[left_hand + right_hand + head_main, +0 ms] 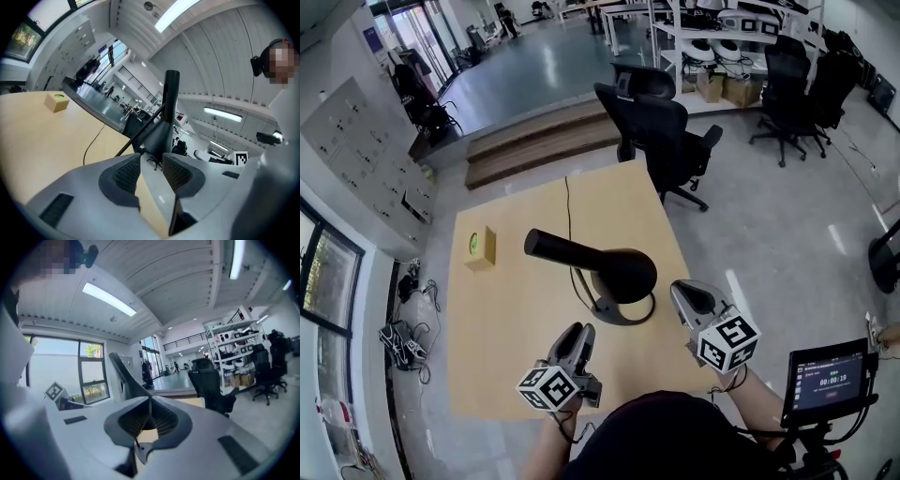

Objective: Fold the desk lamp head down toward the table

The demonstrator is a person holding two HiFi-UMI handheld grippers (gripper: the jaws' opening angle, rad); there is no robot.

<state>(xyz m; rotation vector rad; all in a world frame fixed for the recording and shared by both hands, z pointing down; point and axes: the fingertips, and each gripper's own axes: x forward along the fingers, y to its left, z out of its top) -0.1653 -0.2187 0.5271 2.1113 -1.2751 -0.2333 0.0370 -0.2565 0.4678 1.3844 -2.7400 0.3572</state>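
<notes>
We see 2 grippers on the near side of the desk lamp (600, 262) on the table (506, 328): left gripper (578, 332) jaws parted, right gripper (682, 292) jaws pressed together, both holding nothing.

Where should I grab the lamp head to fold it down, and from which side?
Probably the slim neck of the lamp head: it sticks out free, far narrower than the shade end. Come from the near side with the left gripper, jaws across it.
</notes>
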